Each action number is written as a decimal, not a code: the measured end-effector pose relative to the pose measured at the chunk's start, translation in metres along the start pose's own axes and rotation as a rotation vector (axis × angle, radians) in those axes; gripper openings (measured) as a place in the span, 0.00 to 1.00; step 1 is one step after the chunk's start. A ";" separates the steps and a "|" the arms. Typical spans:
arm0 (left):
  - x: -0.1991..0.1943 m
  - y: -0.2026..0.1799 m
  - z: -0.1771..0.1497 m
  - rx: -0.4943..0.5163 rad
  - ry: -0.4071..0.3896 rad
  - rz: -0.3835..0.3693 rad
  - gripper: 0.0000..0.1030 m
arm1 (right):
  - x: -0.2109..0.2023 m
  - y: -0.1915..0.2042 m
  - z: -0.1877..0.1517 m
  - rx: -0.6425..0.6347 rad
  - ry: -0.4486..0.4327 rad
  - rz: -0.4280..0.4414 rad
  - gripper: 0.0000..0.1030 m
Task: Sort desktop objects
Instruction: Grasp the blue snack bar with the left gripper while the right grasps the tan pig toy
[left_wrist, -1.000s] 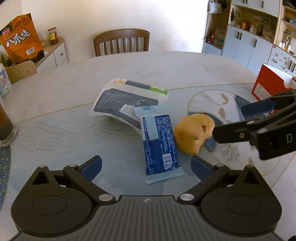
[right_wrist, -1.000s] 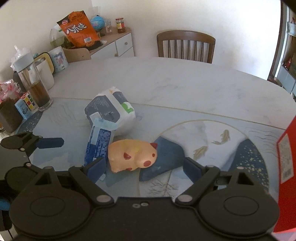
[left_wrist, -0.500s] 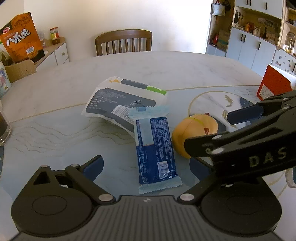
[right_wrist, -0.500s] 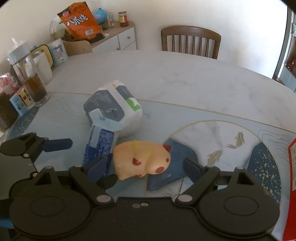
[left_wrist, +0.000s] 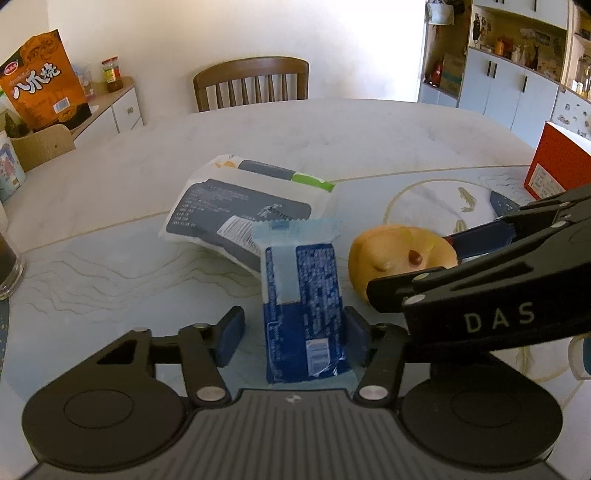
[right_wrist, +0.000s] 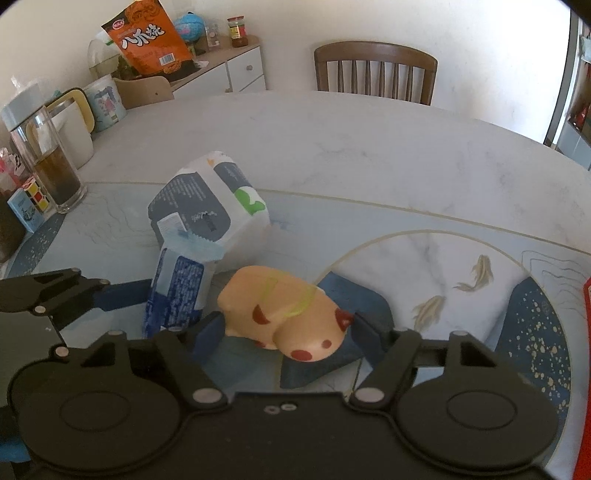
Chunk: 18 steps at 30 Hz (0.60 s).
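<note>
A blue snack packet (left_wrist: 304, 306) lies between the fingers of my left gripper (left_wrist: 293, 332). The right pad touches it and a gap stays at the left pad. Its far end rests on a white and grey pouch (left_wrist: 243, 214). My right gripper (right_wrist: 284, 332) has its pads against both ends of a yellow pig toy (right_wrist: 284, 314) on the table. The packet (right_wrist: 177, 288), the pouch (right_wrist: 210, 206) and a left finger (right_wrist: 122, 295) show in the right wrist view. The toy (left_wrist: 399, 254) shows in the left wrist view between the right gripper's fingers (left_wrist: 480, 240).
A red box (left_wrist: 557, 166) stands at the right of the round marble table (left_wrist: 295, 136). A glass of dark drink (right_wrist: 55, 173), a small colourful box (right_wrist: 29, 203), a white jug (right_wrist: 74, 125) and a mug (right_wrist: 105, 103) are at the left. A wooden chair (left_wrist: 251, 83) stands behind.
Both grippers moved forward and narrowed. The left one now straddles the blue packet. The right one has closed onto the pig toy, which turned a little.
</note>
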<state>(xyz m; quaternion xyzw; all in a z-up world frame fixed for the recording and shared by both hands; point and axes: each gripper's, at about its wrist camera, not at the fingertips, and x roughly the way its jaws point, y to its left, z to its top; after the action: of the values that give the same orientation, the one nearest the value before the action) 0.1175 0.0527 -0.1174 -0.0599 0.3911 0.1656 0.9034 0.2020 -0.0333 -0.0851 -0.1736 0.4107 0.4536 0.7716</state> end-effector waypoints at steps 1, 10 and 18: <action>0.000 0.000 0.000 0.000 -0.001 0.002 0.51 | 0.000 0.000 0.000 -0.003 0.000 -0.001 0.72; -0.001 -0.003 0.001 0.009 -0.005 0.004 0.38 | -0.004 -0.002 0.001 0.004 0.003 0.002 0.63; -0.002 -0.003 0.001 0.006 -0.001 -0.002 0.37 | -0.006 -0.005 0.000 0.005 0.021 -0.020 0.43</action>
<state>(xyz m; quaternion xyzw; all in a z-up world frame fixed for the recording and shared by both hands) 0.1178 0.0498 -0.1147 -0.0576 0.3910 0.1636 0.9039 0.2041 -0.0393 -0.0809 -0.1803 0.4182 0.4431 0.7722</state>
